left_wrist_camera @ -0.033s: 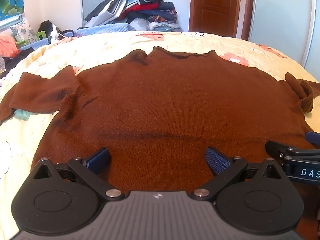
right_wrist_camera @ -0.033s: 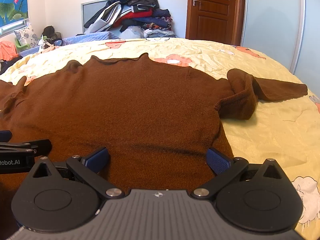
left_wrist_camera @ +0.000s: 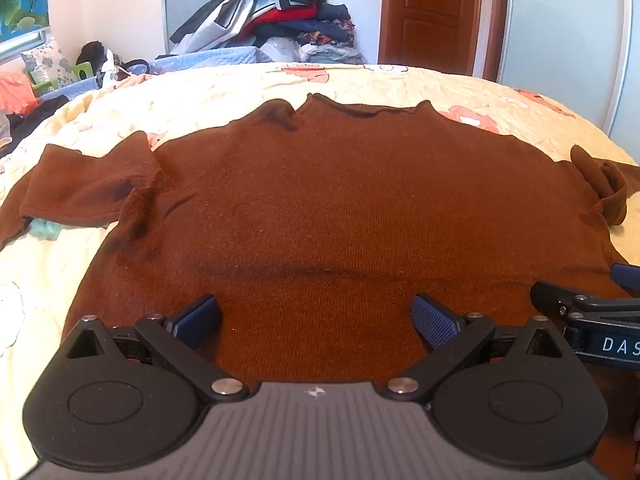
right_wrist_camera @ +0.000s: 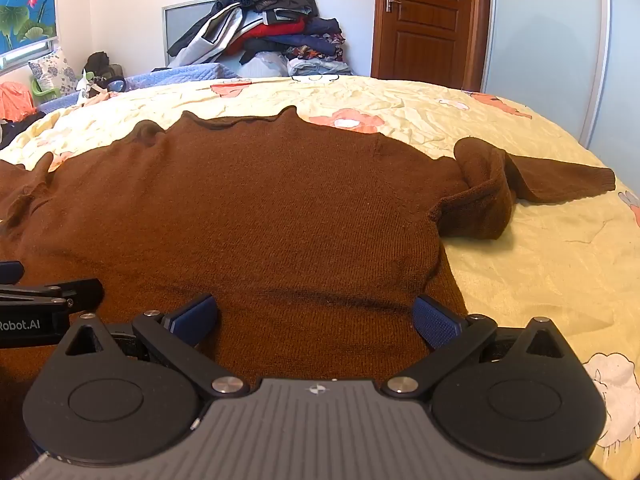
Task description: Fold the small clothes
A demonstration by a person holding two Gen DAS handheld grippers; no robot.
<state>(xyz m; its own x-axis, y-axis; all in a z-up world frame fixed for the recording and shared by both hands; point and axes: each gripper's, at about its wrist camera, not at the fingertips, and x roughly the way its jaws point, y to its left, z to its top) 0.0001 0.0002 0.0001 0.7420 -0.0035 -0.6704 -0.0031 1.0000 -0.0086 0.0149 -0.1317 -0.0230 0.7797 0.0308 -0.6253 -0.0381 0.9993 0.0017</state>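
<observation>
A brown knit sweater (left_wrist_camera: 340, 200) (right_wrist_camera: 260, 200) lies flat on the bed, neck away from me and hem nearest. Its left sleeve (left_wrist_camera: 88, 188) stretches out sideways. The right sleeve (right_wrist_camera: 520, 184) is bunched and folded near the shoulder, with its cuff pointing right. My left gripper (left_wrist_camera: 316, 312) hovers open over the hem's left half, nothing between its blue pads. Over the hem's right half, beside the side seam, my right gripper (right_wrist_camera: 316, 312) is also open and empty. Each view shows a black finger of the other gripper (left_wrist_camera: 552, 296) (right_wrist_camera: 80, 288) at its edge.
The sweater rests on a yellow bedspread (right_wrist_camera: 540, 260) with pink and white prints. Behind the bed is a pile of clothes (right_wrist_camera: 276, 36), a wooden door (right_wrist_camera: 424, 20) and a pale wardrobe (right_wrist_camera: 548, 40). Cushions and clutter (left_wrist_camera: 40, 80) sit at the far left.
</observation>
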